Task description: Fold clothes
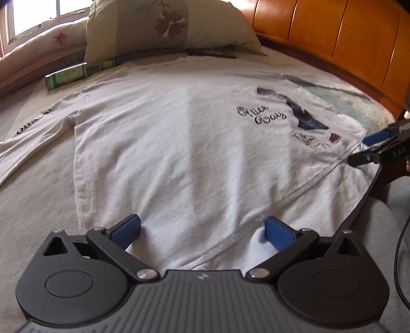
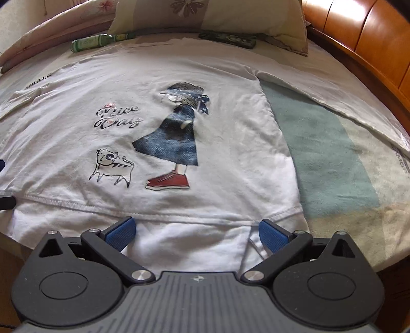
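- Clearly the white T-shirt (image 2: 205,84) lies spread print-up on the bed (image 2: 333,143), hem toward the cameras, with both sleeves out to the sides.
- Its print (image 2: 174,133) shows a figure in a blue dress, a small cat and the words "Nice Day"; the hem hangs slightly over the bed's near edge.
- Left tool (image 1: 202,230): fingers wide apart, straddling the hem near its left part, nothing gripped.
- Right tool (image 2: 197,230): likewise wide open at the hem's right part, close to the side seam, nothing gripped; the left wrist view shows it at the shirt's far edge.
- Judging by this, the step in hand is taking hold of the bottom hem at two points, before any fold is made.
- Next, each tool would need to close on the hem, ideally catching both layers, then lift evenly so the cloth does not bunch.
- Beyond the collar sit a green bottle (image 2: 92,41), a dark flat object (image 2: 228,38) and a floral pillow (image 2: 205,12); a wooden headboard (image 2: 358,33) curves along the right.
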The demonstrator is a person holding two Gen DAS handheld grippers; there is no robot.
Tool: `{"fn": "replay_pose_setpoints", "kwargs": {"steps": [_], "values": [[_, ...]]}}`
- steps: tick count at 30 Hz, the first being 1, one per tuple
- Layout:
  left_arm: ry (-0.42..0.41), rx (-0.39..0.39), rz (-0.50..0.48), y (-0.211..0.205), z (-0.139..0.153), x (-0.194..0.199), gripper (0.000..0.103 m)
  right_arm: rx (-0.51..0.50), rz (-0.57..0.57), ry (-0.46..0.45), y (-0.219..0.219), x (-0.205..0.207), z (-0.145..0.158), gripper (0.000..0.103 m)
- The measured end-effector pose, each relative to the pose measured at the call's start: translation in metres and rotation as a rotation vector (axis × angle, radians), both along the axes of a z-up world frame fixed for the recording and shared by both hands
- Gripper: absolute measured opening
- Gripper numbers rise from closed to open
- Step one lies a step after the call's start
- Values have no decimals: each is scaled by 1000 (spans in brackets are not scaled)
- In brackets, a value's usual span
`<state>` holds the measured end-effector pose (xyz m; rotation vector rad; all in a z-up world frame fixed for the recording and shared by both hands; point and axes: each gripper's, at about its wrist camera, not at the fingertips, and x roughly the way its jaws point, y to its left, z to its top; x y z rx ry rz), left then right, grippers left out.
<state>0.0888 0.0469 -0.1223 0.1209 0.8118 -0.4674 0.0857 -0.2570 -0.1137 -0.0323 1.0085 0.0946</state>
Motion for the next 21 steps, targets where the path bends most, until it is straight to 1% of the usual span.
{"fn": "replay_pose_setpoints", "kwargs": {"steps": [1,2,4,6,8,10,11,13,14,15,16,18,21], "values": [[10,-14,8,4,3,1,102,-21,-8,10,-2,-2,3,103],[22,-26,16,8,7,2,102,-24,18,-5,2,-4,7,103],[5,-81,22,13,18,8,102,-21,82,-46,11,-7,17,103],[-16,-128,16,11,28,22,102,25,177,-81,32,-4,23,103],[-15,-149,10,3,31,40,102,43,282,-104,60,2,21,103],[12,-136,45,-5,24,58,102,39,365,-106,86,8,13,103],[27,-114,54,-8,19,65,102,28,394,-96,96,9,8,103],[67,-12,86,-12,4,72,102,-34,441,-71,110,8,-3,103],[24,42,78,-12,0,66,102,-31,436,-68,105,3,-4,103],[2,61,66,-9,-2,59,102,-22,428,-66,98,-1,-3,103],[-5,52,68,-4,-3,54,102,-13,420,-64,91,-6,-3,103],[-7,44,77,5,-2,44,102,-12,367,-41,70,-14,-3,103],[20,77,84,6,5,41,102,-43,351,-29,49,-22,3,103]]}}
